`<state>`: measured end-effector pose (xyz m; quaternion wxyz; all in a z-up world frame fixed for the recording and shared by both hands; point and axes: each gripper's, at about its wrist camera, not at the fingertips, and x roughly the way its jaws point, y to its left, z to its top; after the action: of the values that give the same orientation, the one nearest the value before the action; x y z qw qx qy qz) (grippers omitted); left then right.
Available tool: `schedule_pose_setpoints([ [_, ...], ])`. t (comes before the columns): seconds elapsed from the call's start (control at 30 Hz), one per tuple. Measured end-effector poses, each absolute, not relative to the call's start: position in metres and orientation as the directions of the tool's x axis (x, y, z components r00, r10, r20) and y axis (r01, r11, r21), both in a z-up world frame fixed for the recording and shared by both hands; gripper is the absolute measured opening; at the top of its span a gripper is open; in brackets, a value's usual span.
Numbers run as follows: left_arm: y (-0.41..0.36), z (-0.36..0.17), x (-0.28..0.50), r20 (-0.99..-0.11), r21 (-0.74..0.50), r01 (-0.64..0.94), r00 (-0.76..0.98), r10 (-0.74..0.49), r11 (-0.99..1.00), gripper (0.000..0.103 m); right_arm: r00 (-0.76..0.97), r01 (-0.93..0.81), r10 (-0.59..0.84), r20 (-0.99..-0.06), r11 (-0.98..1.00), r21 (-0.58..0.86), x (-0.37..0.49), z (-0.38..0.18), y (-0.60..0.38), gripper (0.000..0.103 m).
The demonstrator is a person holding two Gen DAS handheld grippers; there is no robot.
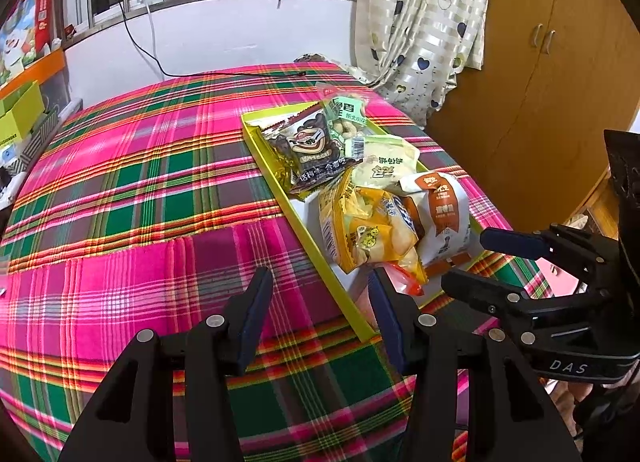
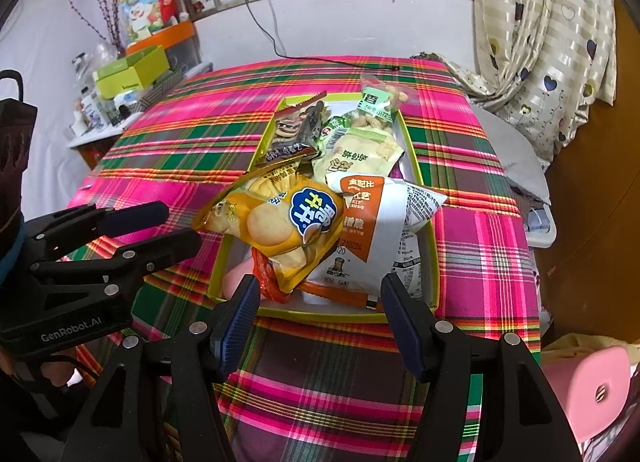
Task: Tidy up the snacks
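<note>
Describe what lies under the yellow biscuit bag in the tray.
Under the yellow biscuit bag a red wrapper and a pink item peek out in the yellow-green cardboard tray; the rest is hidden.

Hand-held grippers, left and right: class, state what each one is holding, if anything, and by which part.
Nothing is held. The left hand-held gripper and the right hand-held gripper both stand open with empty jaws, near the yellow tray of snack packets.

Snack packets [image 2: 320,198] fill a yellow tray [image 2: 320,316] on plaid cloth [image 2: 160,142].
</note>
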<state>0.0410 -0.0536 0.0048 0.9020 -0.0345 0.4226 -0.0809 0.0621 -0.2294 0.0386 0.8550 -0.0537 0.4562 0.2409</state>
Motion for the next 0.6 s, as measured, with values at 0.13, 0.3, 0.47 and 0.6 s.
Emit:
schedule_pose_setpoints([
  [0.13,-0.0541,0.0057,0.0411,-0.756,-0.13,0.118,0.631,-0.175,0.985,0.051,0.468,-0.462,0.362,-0.806,0.878,0.126,0.0617,0.0387,-0.2298,0.062],
  [0.3,-0.0547,0.0065,0.0416,-0.756,-0.128,0.118,0.631,-0.174,0.985,0.051,0.469,-0.465,0.36,-0.807,0.877,0.121,0.0612,0.0391,-0.2298,0.062],
  [0.47,-0.0551,0.0078,0.042,-0.756,-0.126,0.118,0.631,-0.172,0.985,0.051,0.47,-0.467,0.36,-0.806,0.876,0.12,0.0614,0.0397,-0.2306,0.062],
  [0.6,-0.0553,0.0084,0.0426,-0.756,-0.126,0.118,0.631,-0.172,0.985,0.051,0.469,-0.467,0.36,-0.806,0.876,0.119,0.0613,0.0399,-0.2309,0.062],
])
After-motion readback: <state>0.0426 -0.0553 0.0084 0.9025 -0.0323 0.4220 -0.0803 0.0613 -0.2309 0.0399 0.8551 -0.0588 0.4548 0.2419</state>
